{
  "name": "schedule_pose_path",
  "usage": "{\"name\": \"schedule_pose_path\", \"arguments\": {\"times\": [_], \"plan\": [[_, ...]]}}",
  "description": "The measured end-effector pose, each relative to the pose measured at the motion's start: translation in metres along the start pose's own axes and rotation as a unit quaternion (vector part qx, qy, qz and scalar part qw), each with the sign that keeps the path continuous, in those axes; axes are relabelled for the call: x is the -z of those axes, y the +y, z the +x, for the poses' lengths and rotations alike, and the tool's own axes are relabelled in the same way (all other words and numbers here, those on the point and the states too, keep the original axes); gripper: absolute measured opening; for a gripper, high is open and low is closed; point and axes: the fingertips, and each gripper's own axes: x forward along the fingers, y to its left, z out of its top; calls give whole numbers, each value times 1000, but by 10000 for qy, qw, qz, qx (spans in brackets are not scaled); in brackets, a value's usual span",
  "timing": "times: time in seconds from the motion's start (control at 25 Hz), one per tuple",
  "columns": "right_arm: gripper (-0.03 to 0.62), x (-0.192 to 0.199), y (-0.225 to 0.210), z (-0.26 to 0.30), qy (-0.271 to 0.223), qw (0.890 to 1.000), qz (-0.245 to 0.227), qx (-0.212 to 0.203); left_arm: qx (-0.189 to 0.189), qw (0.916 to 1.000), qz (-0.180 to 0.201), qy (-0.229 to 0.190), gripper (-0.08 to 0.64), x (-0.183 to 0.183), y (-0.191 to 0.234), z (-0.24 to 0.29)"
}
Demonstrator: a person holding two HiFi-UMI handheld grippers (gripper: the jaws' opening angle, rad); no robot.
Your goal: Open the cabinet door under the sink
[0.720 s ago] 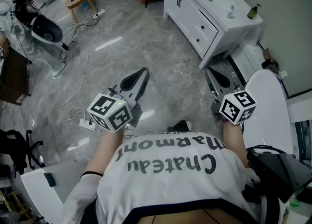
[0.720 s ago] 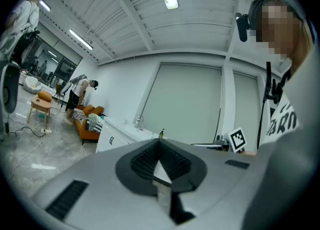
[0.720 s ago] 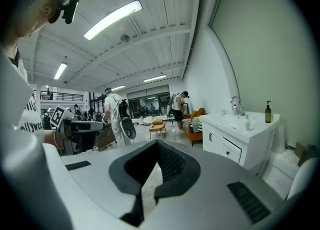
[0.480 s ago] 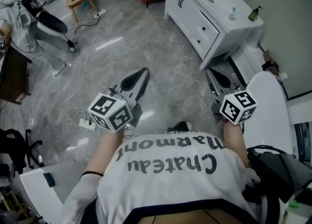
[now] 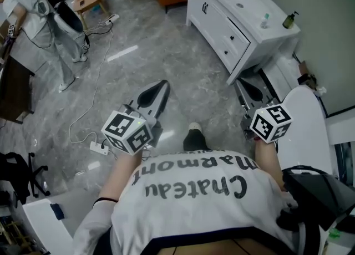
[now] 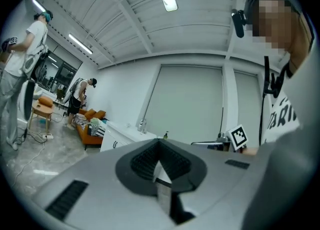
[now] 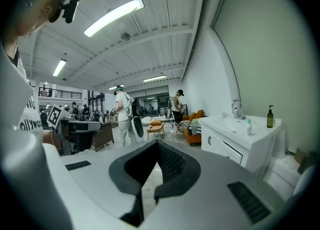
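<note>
- The left hand-held gripper [image 5: 161,86] hangs level over the grey marble floor [image 5: 166,43], its jaws pressed together with nothing between them.
- The cabinet door [image 5: 199,1] lies well ahead of both hand-held grippers, at the far end of the white sink cabinet [image 5: 250,37]. It is plain white, closed flush, with a small dark handle [image 5: 204,8], and drawers [image 5: 233,36] sit nearer.
- The right hand-held gripper [image 5: 241,83] tips slightly downward, jaws closed and empty, with the cabinet ahead to its right.
</note>
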Motion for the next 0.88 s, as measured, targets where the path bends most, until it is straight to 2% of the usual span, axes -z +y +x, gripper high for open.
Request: {"name": "schedule_pose_path", "arguments": {"times": [0.2, 0.4, 0.72, 0.88], "plan": [[5, -10, -19, 34, -7, 10000, -29, -64, -80, 9996, 233, 104, 9, -6, 22, 23], [6, -24, -42, 87, 28, 9997, -111, -224, -173, 9995, 218, 162, 8, -15, 60, 55], [5, -42, -118, 162, 192, 9991, -46, -387, -336, 9993, 120, 133, 9, -34, 109, 138], [6, -45, -141, 201, 261, 9982, -37, -543, -450, 9988, 71, 205, 9, -32, 130, 166]]}}
